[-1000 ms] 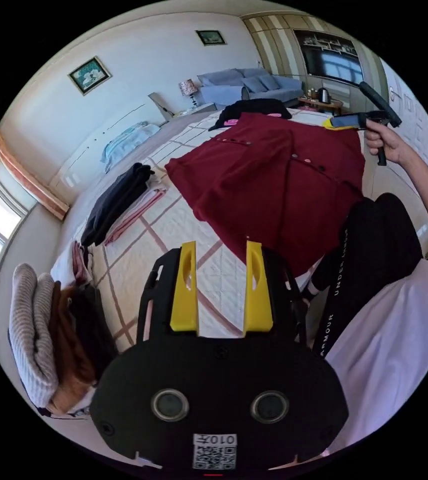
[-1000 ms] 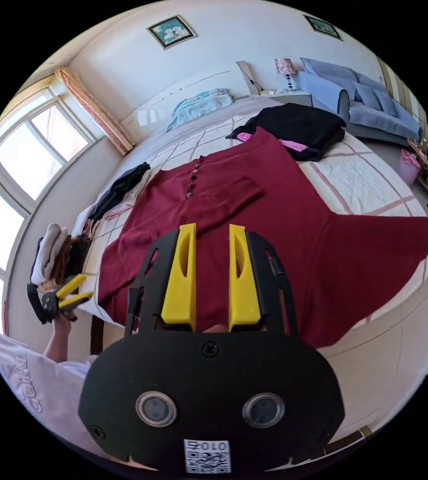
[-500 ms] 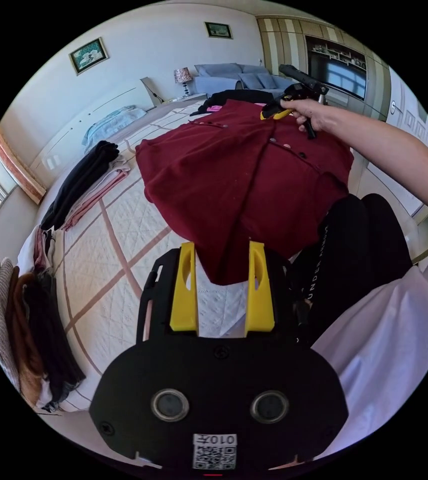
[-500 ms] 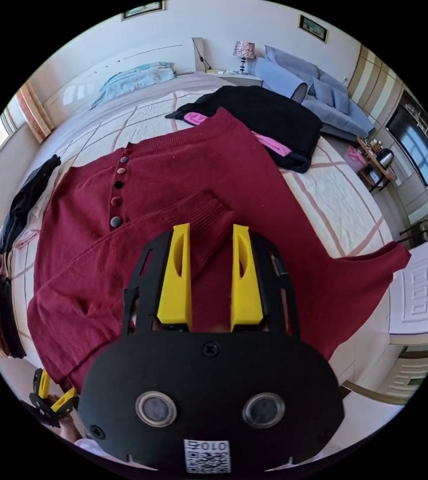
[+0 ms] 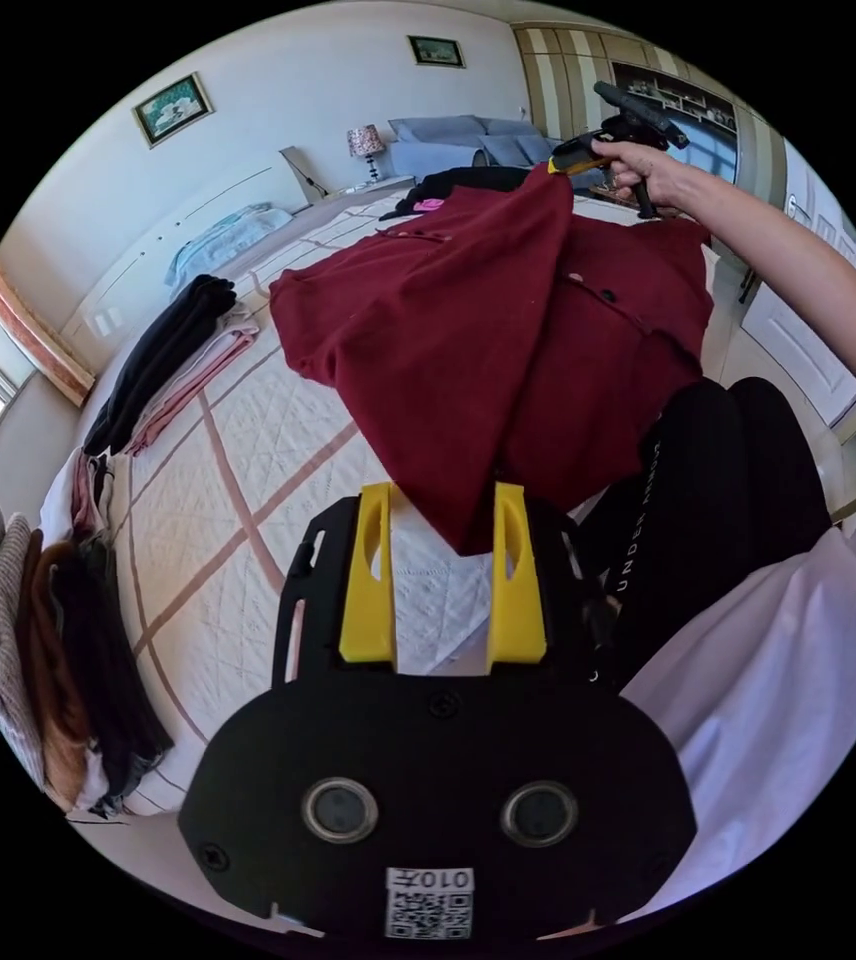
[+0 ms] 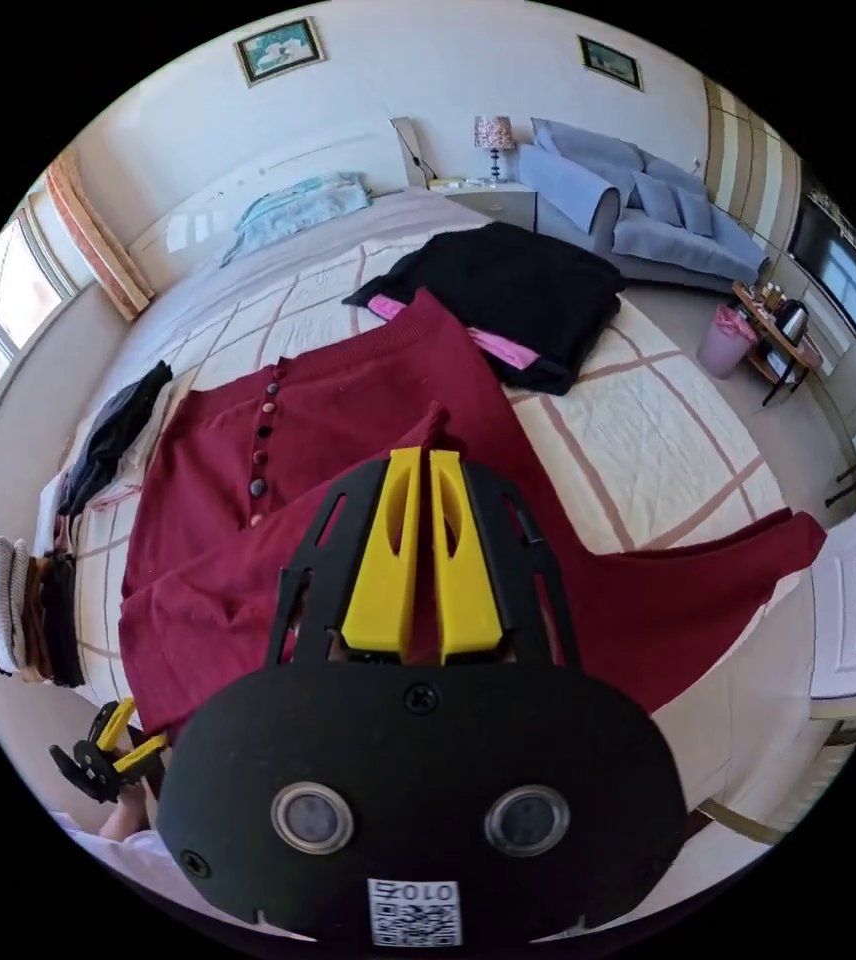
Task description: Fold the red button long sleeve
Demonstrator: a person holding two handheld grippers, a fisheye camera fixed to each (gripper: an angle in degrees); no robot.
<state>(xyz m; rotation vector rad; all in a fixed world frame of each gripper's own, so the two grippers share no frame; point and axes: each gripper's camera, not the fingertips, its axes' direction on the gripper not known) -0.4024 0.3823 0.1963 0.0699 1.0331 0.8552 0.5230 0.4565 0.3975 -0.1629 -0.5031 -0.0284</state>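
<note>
Red shirt [image 6: 348,430] lies spread across the near half of the bed [image 6: 648,440], its hem hanging over the bed's near edge. The right tool [image 6: 418,575] is clamped on a sleeve cuff and holds it raised above the button front. The left tool [image 5: 443,575] hangs with jaws apart by the shirt's near corner, gripping nothing. Judging by this, the sleeve fold is in hand; next, lay the cuff flat across the body and let go.
</note>
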